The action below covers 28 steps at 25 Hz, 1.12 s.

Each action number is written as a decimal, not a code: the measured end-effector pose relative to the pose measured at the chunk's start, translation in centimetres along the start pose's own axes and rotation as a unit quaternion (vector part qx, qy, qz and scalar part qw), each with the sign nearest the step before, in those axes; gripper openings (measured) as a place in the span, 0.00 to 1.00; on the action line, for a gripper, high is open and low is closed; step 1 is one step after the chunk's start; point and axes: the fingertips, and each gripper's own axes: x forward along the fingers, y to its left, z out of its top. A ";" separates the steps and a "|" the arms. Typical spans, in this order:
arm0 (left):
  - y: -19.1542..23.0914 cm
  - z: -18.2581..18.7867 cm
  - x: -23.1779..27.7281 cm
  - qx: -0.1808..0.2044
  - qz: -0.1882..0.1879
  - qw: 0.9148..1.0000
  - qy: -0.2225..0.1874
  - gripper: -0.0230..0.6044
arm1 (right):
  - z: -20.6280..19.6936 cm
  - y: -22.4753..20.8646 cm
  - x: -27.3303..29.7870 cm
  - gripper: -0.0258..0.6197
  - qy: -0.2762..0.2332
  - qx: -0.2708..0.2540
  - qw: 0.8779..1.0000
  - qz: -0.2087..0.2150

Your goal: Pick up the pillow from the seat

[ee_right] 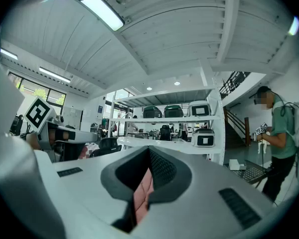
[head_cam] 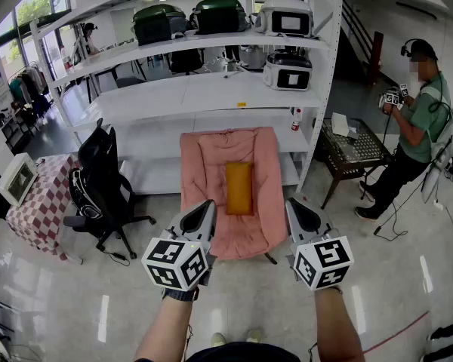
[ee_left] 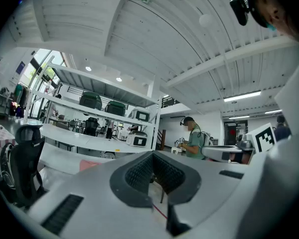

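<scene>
Head view: both grippers are held out low over the shiny floor, short of a pink chair that stands against the white shelving. The pillow, mustard yellow, lies upright in the middle of that chair's seat, well apart from either tool. The left gripper and the right gripper point towards the chair from either side, each with its jaws pressed together and nothing in them. A black office chair stands to the left beside a table with a checked cloth. Off to the right a person in a green shirt stands by a small dark table.

Left gripper view: the left gripper has its dark pads meeting flat, with nothing caught between. Beyond them are the shelving and the person in green.

Right gripper view: the right gripper is closed too and carries nothing. A strip of the pink chair shows through the slot below the pads. The pillow is not visible here.
</scene>
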 end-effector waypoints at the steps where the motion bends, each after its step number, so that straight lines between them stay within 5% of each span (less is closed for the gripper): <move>1: 0.0 0.0 0.0 0.000 0.000 1.000 0.000 0.04 | 0.0 0.0 0.0 0.04 0.000 -0.001 1.000 0.000; 28: -2.6 -0.9 2.3 0.008 0.024 1.000 0.002 0.05 | -0.4 -4.3 -0.9 0.04 -0.019 0.040 0.999 0.024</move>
